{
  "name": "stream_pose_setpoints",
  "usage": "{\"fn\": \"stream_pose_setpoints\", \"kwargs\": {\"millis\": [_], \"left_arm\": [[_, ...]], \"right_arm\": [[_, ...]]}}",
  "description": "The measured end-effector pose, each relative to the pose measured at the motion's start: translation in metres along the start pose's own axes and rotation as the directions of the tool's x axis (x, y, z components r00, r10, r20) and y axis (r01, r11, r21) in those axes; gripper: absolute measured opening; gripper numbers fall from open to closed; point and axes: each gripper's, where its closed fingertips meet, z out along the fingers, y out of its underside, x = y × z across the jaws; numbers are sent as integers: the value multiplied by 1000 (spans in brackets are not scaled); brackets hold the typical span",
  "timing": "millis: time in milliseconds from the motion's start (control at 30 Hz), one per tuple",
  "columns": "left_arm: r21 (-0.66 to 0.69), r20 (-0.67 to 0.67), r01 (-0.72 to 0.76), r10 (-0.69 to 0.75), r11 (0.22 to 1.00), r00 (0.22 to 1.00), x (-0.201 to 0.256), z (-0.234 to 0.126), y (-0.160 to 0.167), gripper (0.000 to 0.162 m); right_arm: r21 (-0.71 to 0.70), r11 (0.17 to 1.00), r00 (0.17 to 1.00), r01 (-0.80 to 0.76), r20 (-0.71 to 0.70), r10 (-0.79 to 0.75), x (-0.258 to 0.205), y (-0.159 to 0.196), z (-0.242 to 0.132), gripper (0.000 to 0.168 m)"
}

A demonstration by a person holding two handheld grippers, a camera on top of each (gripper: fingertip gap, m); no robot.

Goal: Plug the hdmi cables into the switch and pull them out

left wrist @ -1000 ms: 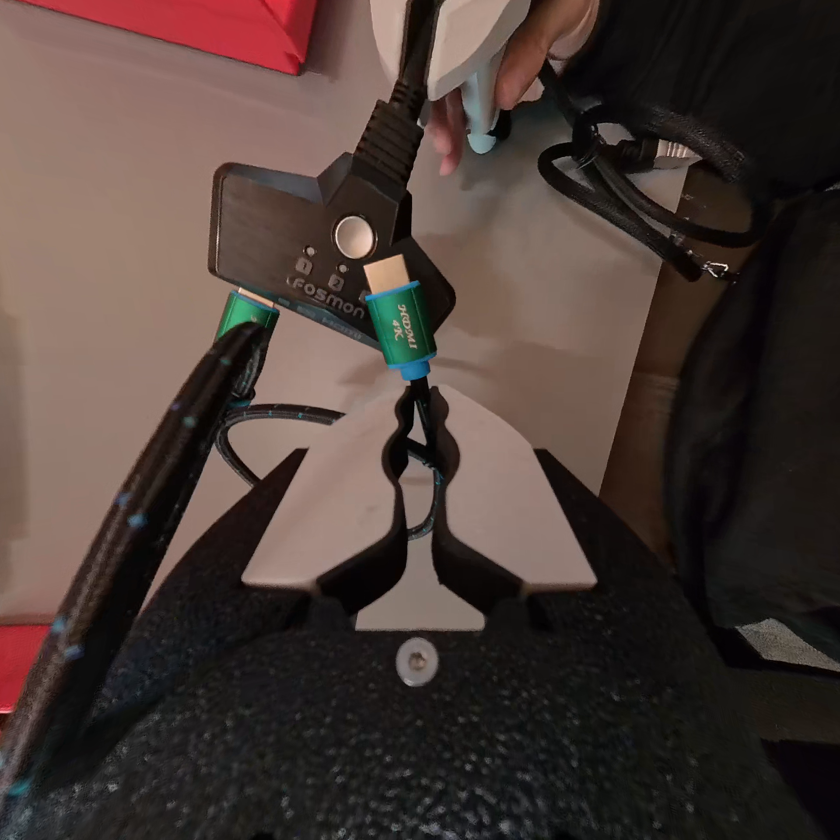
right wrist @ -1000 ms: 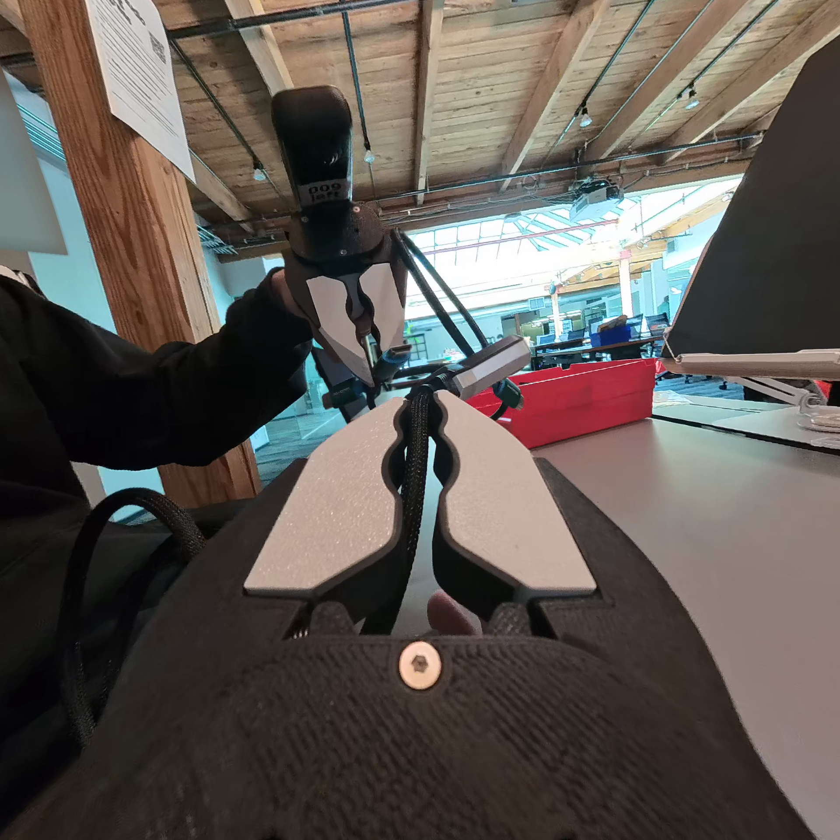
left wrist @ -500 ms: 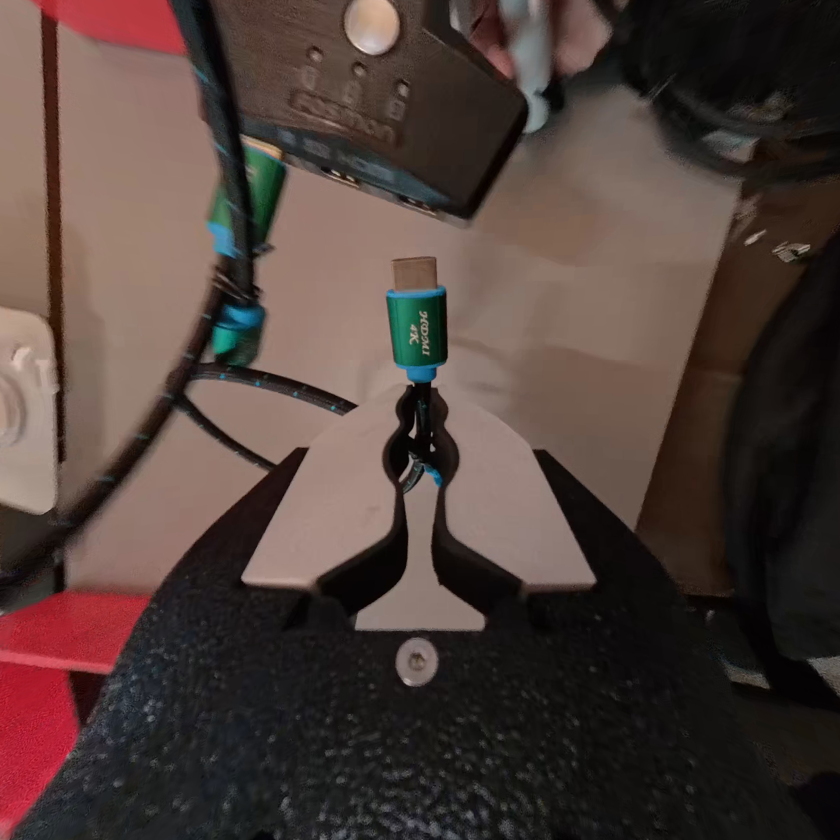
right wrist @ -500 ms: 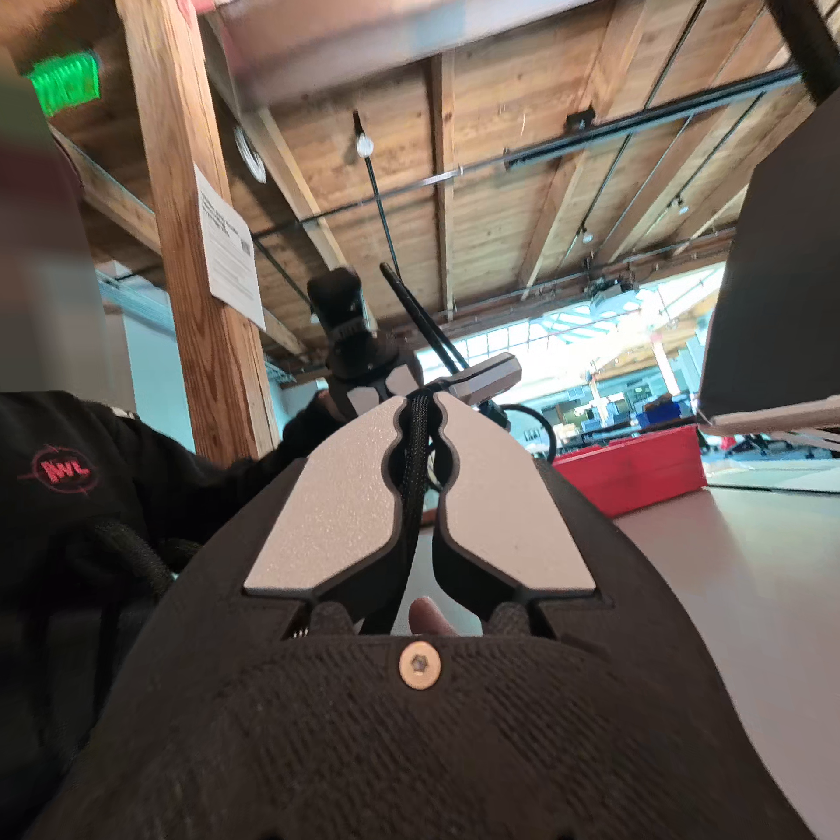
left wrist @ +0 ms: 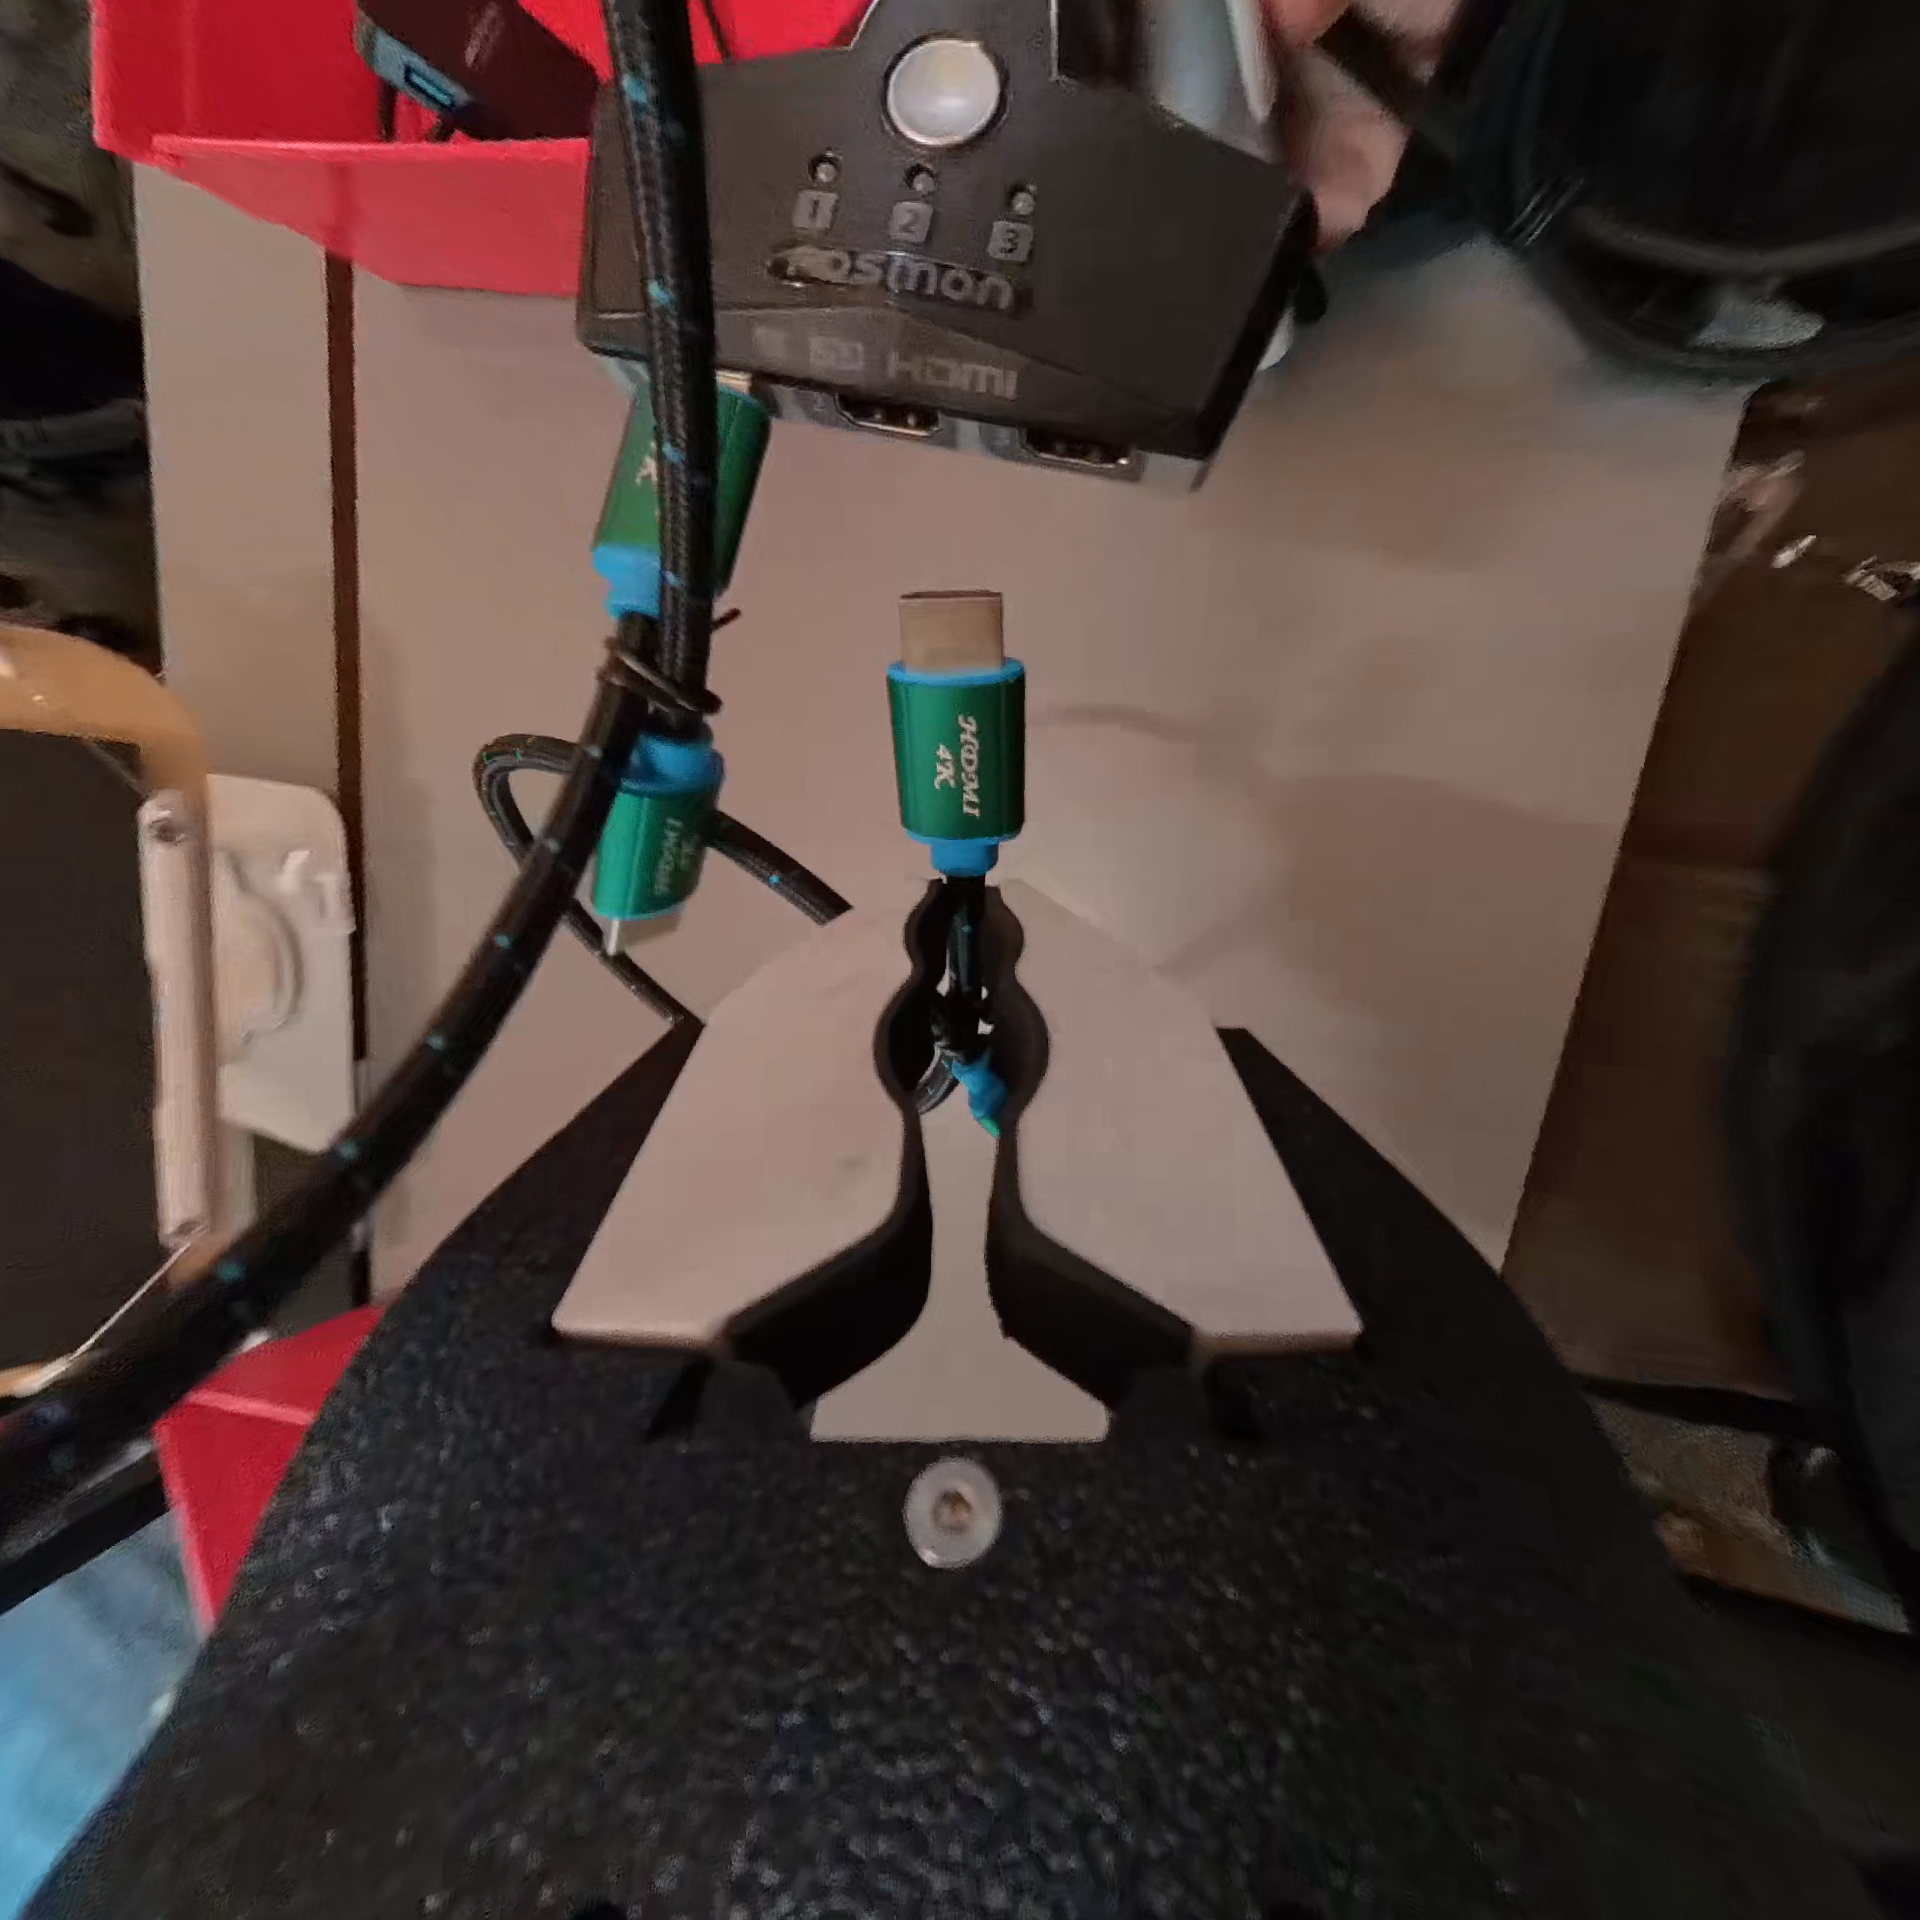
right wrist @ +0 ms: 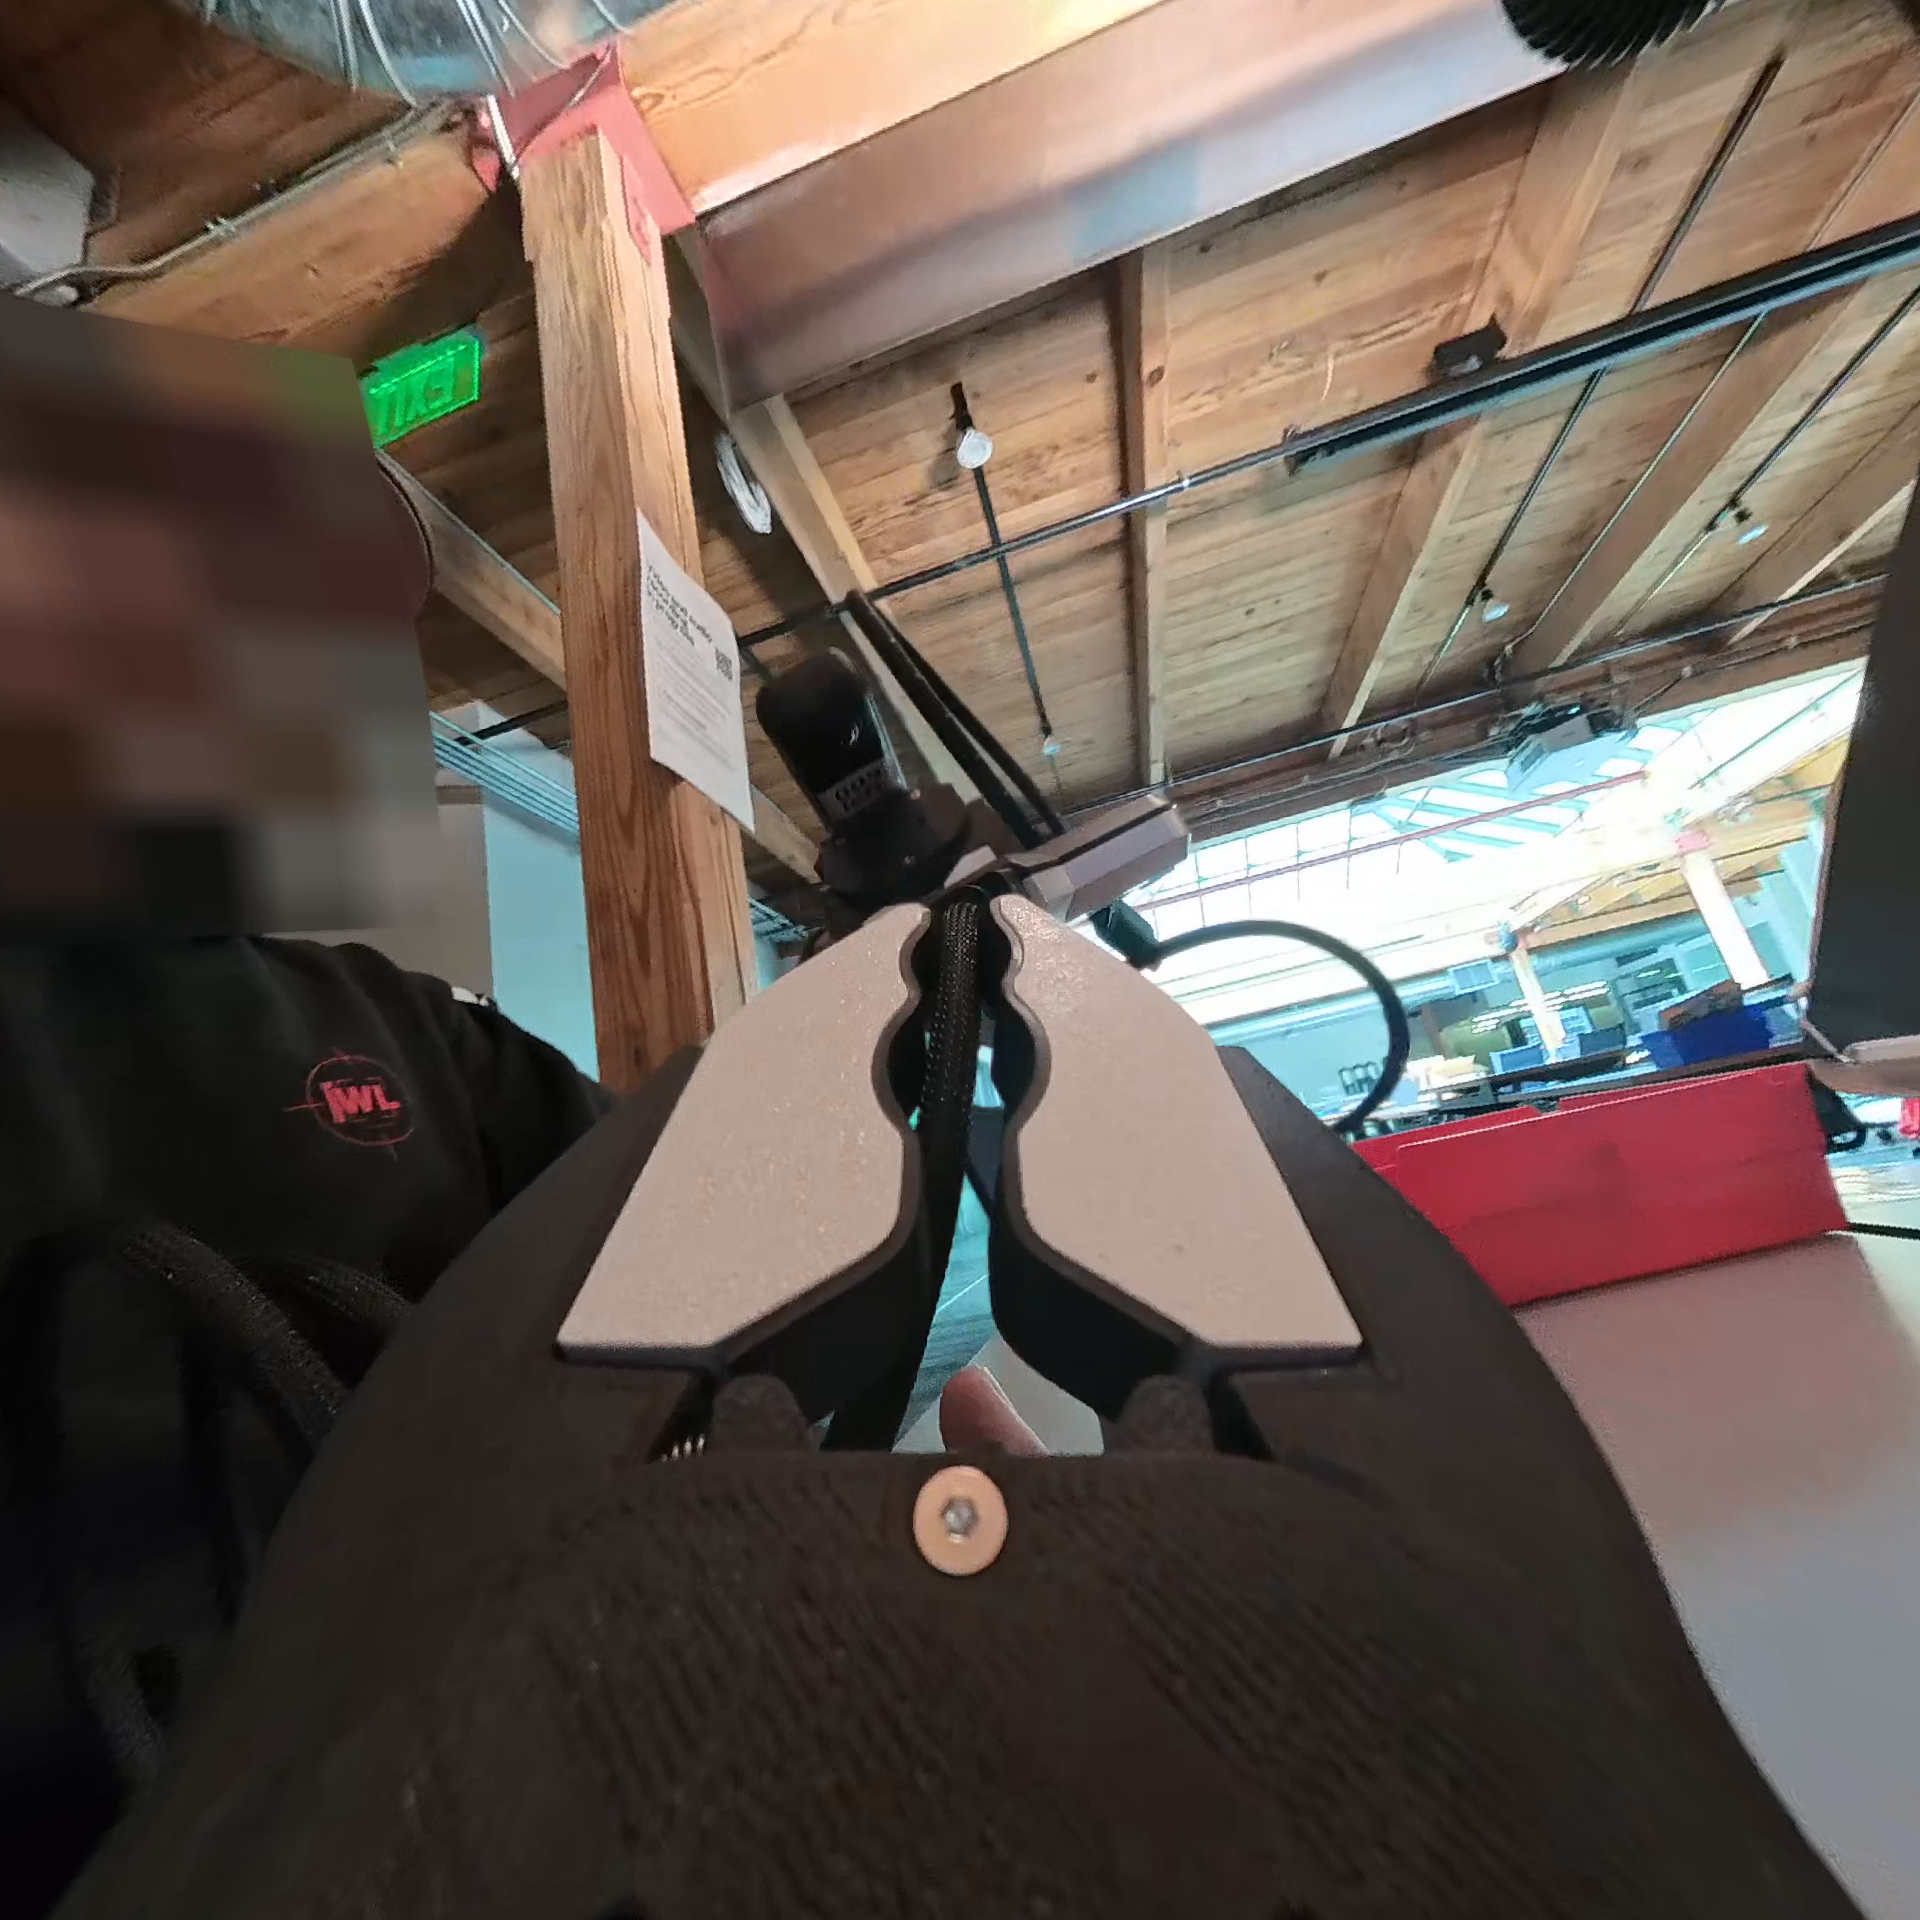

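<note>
My left gripper (left wrist: pixel 956 904) is shut on the braided cable just behind a green HDMI plug (left wrist: pixel 954 764), whose metal tip points up at the switch, a short gap below it. The black switch (left wrist: pixel 935 260) hangs in the air above, two empty ports (left wrist: pixel 888 419) facing the plug. A second green plug (left wrist: pixel 675 478) sits in its left port. A third green plug (left wrist: pixel 655 842) dangles loose at left. My right gripper (right wrist: pixel 961 920) is shut on the switch's black braided lead (right wrist: pixel 951 1018). The switch (right wrist: pixel 1112 847) shows beyond its tips, with the left gripper (right wrist: pixel 883 852) behind.
A red bin (left wrist: pixel 364 177) stands at the back of the grey table (left wrist: pixel 1299 831), and also shows in the right wrist view (right wrist: pixel 1621 1174). A white object (left wrist: pixel 260 956) lies at the left. A person in a black sleeve (right wrist: pixel 312 1143) is at the left. A cardboard box (left wrist: pixel 1683 1039) stands at right.
The switch has swung from tilted to square above my left gripper's plug, ports facing it. The right gripper has tilted upward and the plug now lines up below the middle port.
</note>
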Motion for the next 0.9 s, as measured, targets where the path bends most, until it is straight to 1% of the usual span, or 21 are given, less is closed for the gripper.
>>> {"fn": "stream_pose_setpoints", "kwargs": {"millis": [33,100,200,267,333,433,567,700,900], "left_arm": [[-33,15,-14,15,999,1000,0,-1,1,5],[-78,24,-38,40,996,999,0,-1,0,6],[-108,7,-71,72,992,997,5,2,-5,5],[-169,6,-102,104,980,995,6,3,-1,5],[-237,12,-135,142,962,990,4,4,6,5],[-269,3,-150,157,951,988,2,2,11,5],[-336,46,-175,201,926,978,-7,3,16,5],[-356,61,-196,232,914,971,-9,8,15,5],[-374,78,-202,248,905,965,-14,6,17,5]], "right_arm": [[-8,1000,1000,-4,8,4,-1,2,1,8],[-25,1000,1000,-16,16,17,-2,5,2,8],[-96,995,1000,-8,2,9,0,17,5,8],[-127,992,1000,-10,7,11,-1,23,8,8],[-126,992,1000,-10,9,12,-1,23,8,8],[-113,994,1000,-8,6,9,-1,20,7,8],[-121,993,1000,-13,7,14,-1,22,8,8],[-143,990,1000,-11,1,11,0,26,8,8],[-170,986,1000,-1,-15,-2,3,30,8,8]]}}
